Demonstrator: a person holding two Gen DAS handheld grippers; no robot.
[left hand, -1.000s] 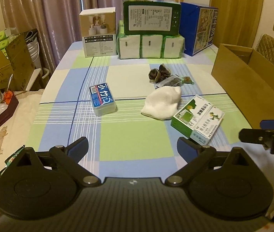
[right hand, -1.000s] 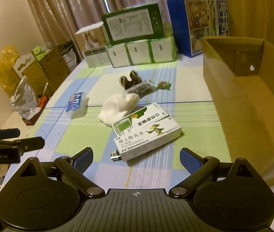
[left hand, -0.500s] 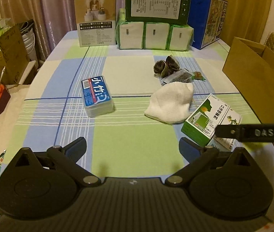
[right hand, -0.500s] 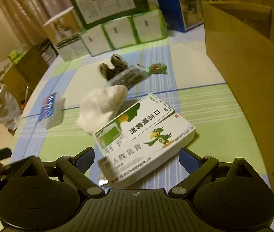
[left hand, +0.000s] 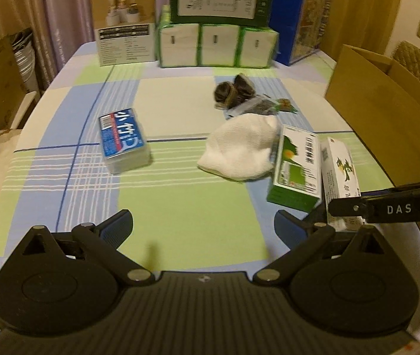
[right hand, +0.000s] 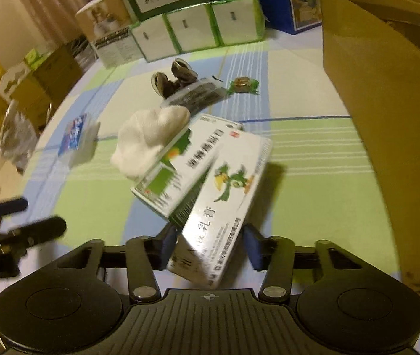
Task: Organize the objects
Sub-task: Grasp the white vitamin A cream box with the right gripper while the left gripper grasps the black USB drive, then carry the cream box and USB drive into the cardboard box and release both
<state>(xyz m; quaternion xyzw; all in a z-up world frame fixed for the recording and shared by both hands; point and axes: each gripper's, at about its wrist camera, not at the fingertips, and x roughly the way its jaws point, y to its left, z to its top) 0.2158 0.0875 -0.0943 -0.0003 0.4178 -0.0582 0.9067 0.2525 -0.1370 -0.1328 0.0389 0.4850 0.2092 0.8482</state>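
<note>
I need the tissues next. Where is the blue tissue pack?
In the left wrist view, the blue tissue pack lies left of centre on the tablecloth, left of the white cloth.

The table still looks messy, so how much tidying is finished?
Hardly any, by the look of it. The cardboard box shows nothing inside from here. In hand: the right tongs grip the white parrot box. The left tongs are open and empty. Left on the table: the green box, white cloth, blue pack and dark bits.
</note>
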